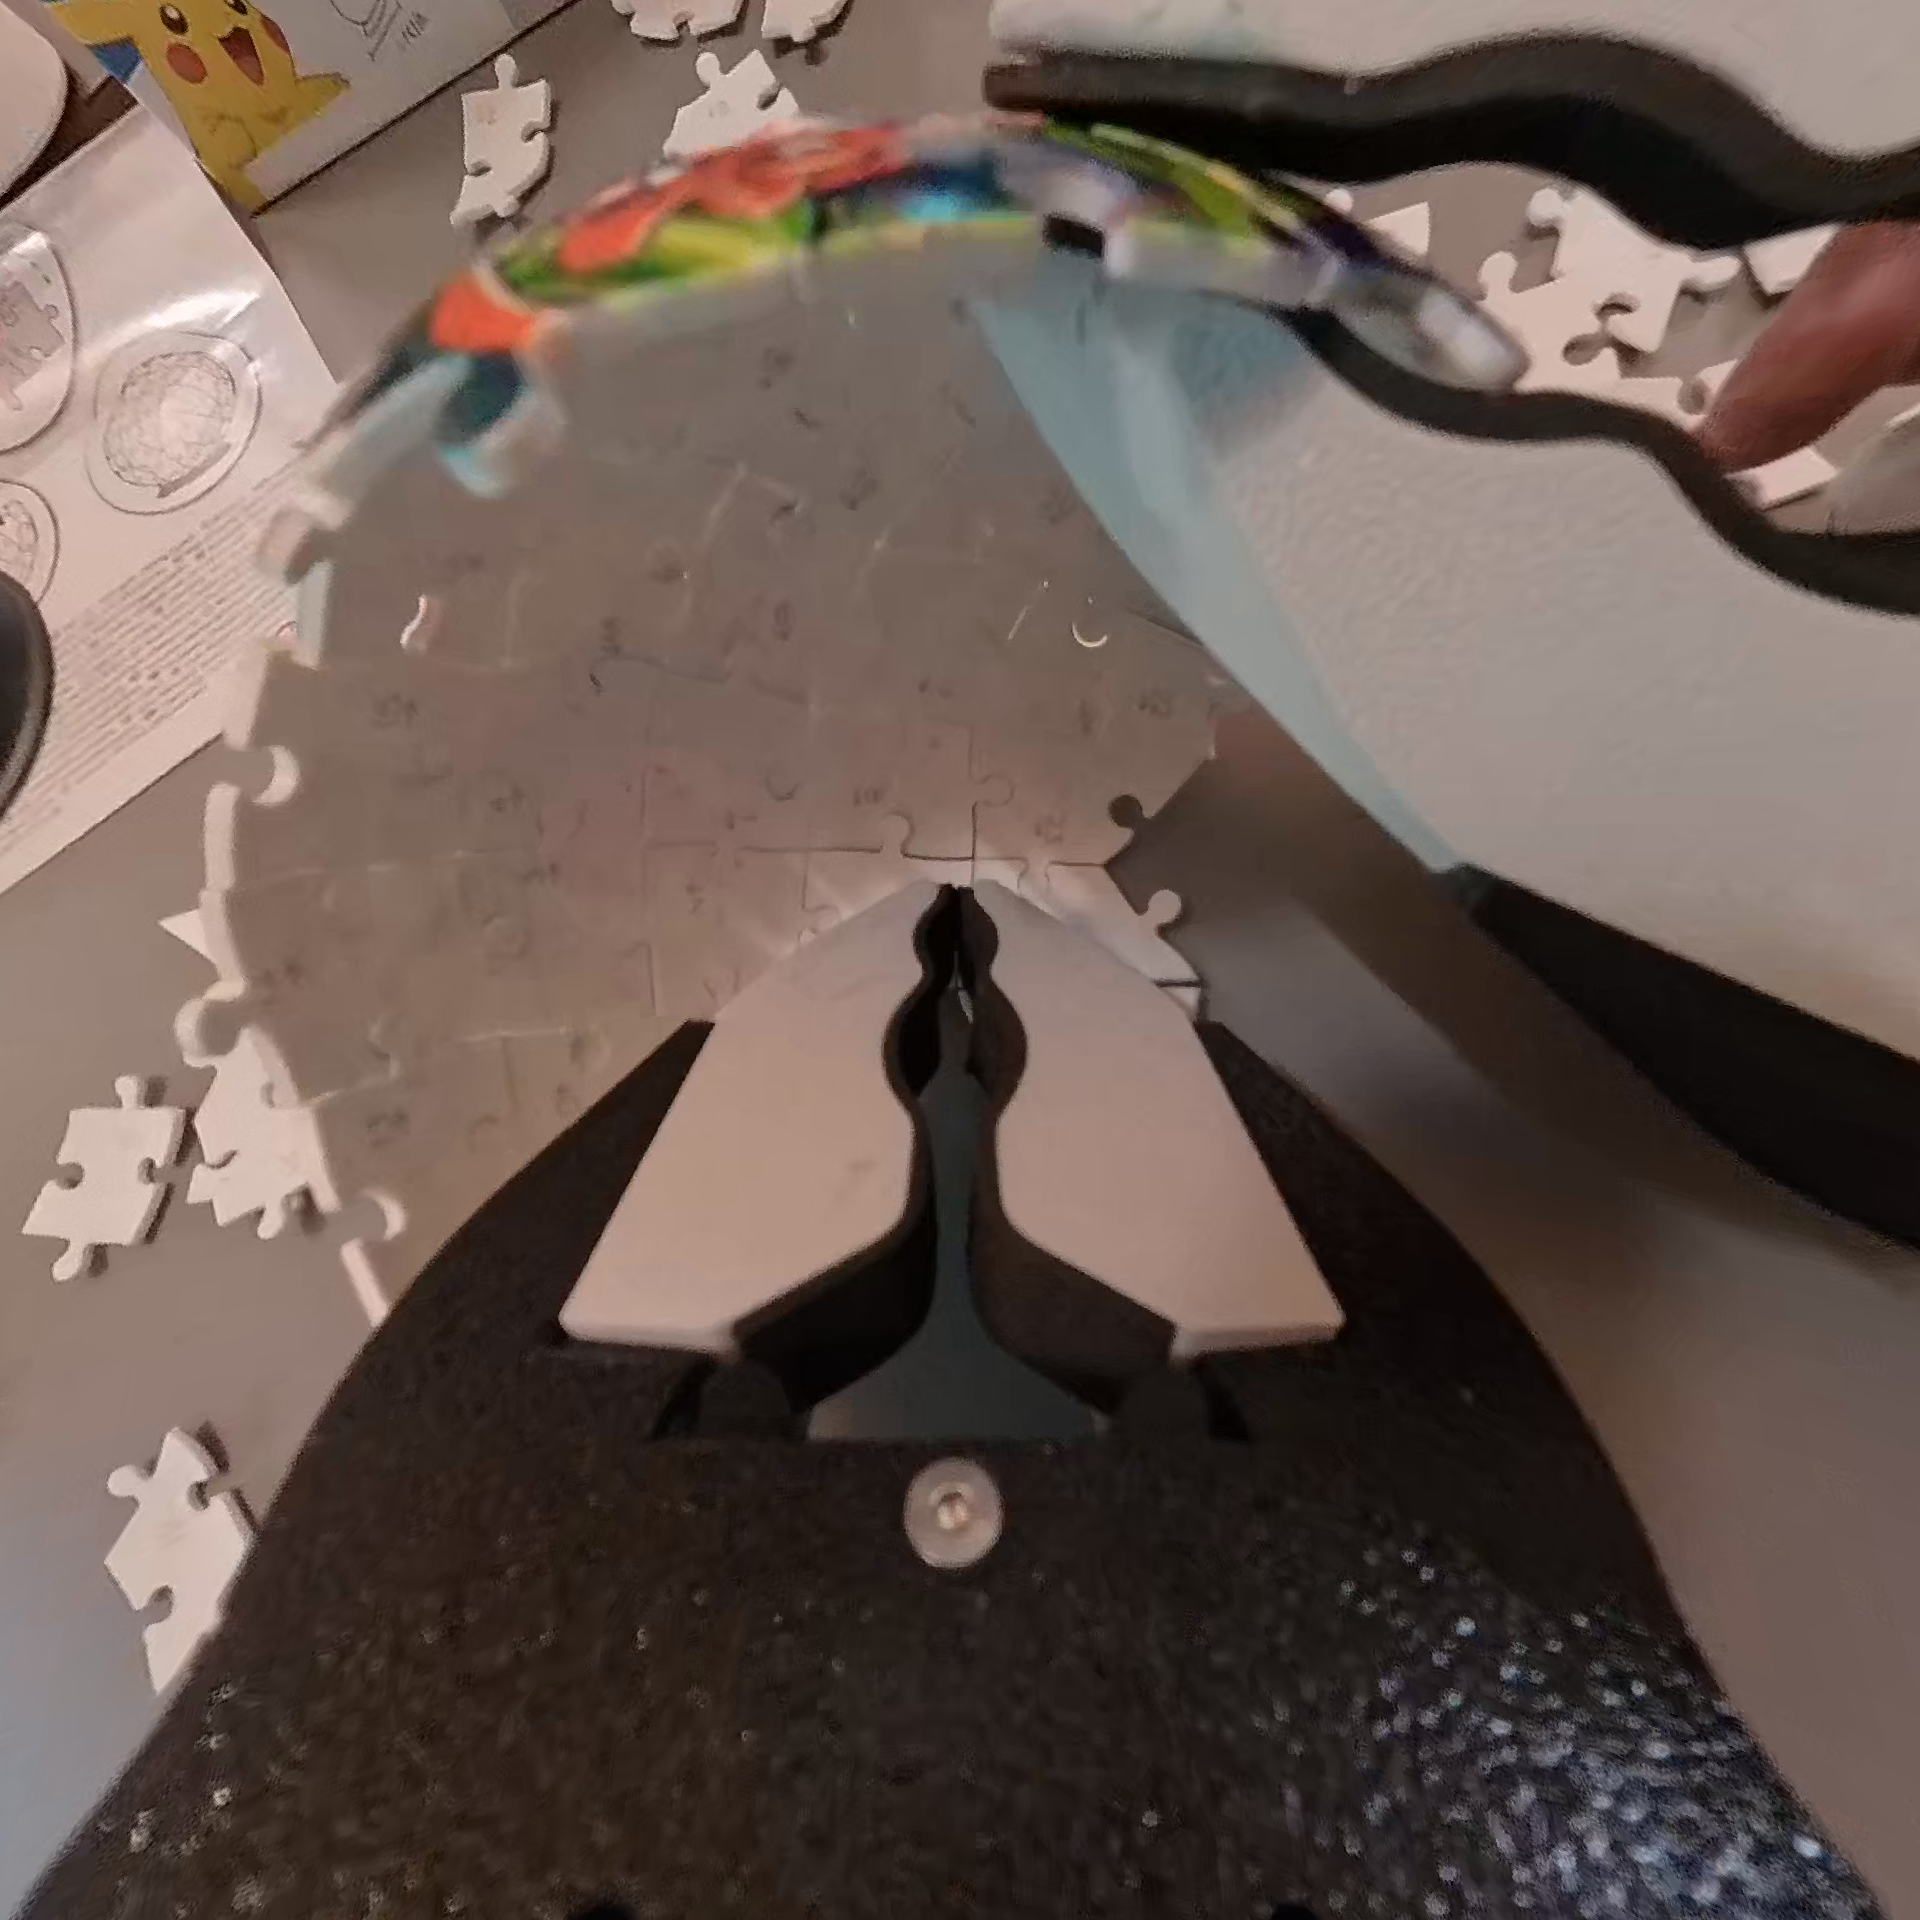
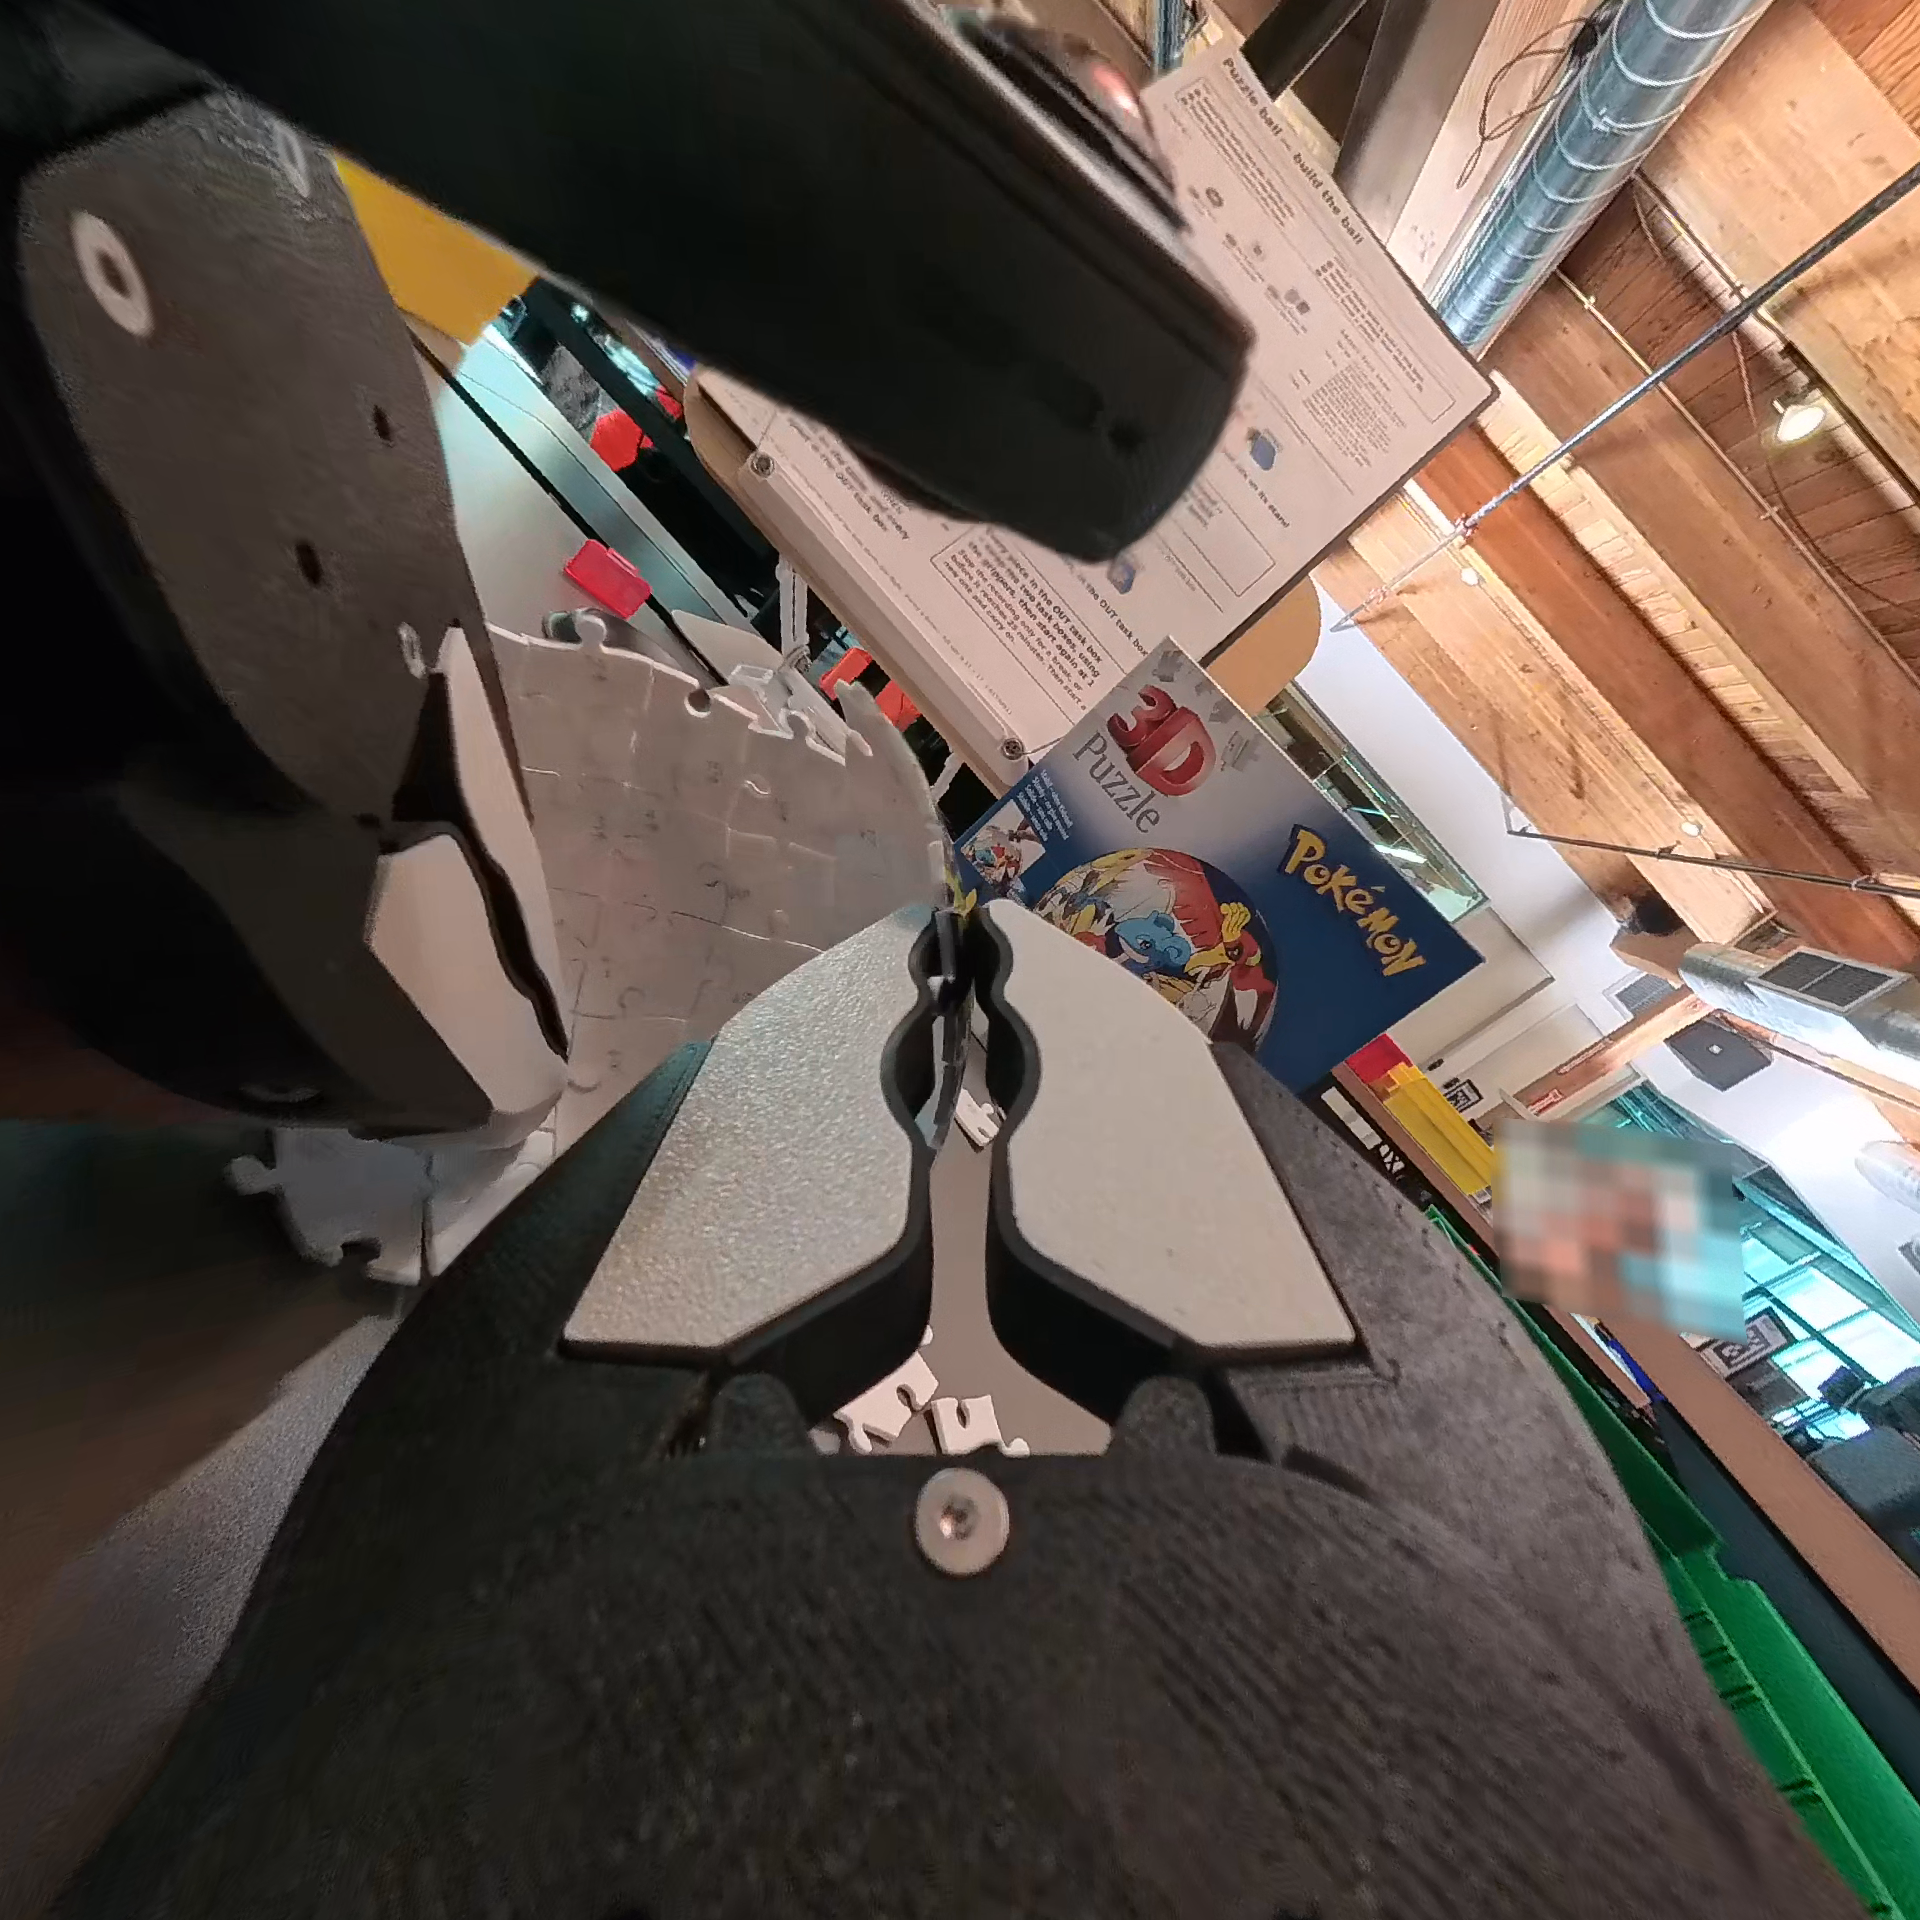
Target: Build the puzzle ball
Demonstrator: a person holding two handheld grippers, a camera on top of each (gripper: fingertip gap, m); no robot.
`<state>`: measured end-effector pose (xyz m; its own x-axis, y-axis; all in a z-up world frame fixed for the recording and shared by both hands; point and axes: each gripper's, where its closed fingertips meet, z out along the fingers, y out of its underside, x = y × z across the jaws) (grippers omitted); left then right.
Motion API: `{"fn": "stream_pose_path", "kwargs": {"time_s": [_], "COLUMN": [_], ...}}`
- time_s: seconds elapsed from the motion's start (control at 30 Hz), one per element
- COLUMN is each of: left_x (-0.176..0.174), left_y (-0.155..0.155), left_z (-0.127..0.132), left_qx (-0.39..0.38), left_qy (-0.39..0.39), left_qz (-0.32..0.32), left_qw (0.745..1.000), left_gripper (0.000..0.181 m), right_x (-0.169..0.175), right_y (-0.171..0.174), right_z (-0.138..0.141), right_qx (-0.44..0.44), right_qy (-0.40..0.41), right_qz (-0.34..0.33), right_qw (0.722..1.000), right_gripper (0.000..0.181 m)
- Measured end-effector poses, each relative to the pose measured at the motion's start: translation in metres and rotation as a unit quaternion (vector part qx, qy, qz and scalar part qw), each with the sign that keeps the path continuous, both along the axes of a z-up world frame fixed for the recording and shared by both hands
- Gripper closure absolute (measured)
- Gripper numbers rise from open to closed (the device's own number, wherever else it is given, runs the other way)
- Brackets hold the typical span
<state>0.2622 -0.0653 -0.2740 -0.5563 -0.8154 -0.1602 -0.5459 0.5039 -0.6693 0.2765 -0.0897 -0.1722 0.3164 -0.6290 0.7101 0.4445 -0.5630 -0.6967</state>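
The left tongs [image 1: 958,896] are pinched nearly closed on the near edge of the partly built puzzle ball [image 1: 727,675], a curved shell of joined pieces held above the worktop [image 1: 125,1371]. Its grey, hollow inner side faces the left wrist camera; the printed, coloured outer side shows only as a blurred strip along the far rim. The right tongs [image 2: 961,940] are likewise almost shut, clamping the opposite rim, where a thin dark edge of the shell sits between the tips. In the left wrist view the right tongs' large white fingers [image 1: 1455,520] cover the shell's right side, and a fingertip [image 1: 1808,384] of the person shows behind them. Motion blur softens the seams, so single pieces are hard to count. Loose white pieces [image 1: 109,1184] lie face down around the shell. An instruction sheet [image 1: 135,499] lies to the left, cut off by the frame. The puzzle box [image 2: 1226,883] stands upright beyond the right tongs.
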Motion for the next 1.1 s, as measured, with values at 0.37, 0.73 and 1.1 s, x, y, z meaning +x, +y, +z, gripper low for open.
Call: {"fn": "stream_pose_path", "kwargs": {"time_s": [0.37, 0.73, 1.1], "left_x": [-0.004, -0.004, -0.008], "left_y": [0.012, 0.011, 0.139], "left_z": [0.017, 0.034, 0.074], "left_qx": [0.004, -0.031, -0.023], "left_qy": [-0.011, -0.037, -0.074], "left_qz": [0.015, 0.001, 0.064], "left_qw": [1.0, 0.999, 0.995], "left_gripper": [0.181, 0.181, 0.161], "right_x": [0.0, 0.0, 0.0], "right_y": [0.0, -0.001, -0.001], "right_z": [0.0, 0.0, 0.0], "right_qx": [0.0, -0.001, -0.003], "right_qy": [-0.002, -0.002, -0.004], "right_qz": [-0.001, -0.003, -0.003], "right_qw": [1.0, 1.0, 1.0], "right_gripper": [0.177, 0.177, 0.177]}}
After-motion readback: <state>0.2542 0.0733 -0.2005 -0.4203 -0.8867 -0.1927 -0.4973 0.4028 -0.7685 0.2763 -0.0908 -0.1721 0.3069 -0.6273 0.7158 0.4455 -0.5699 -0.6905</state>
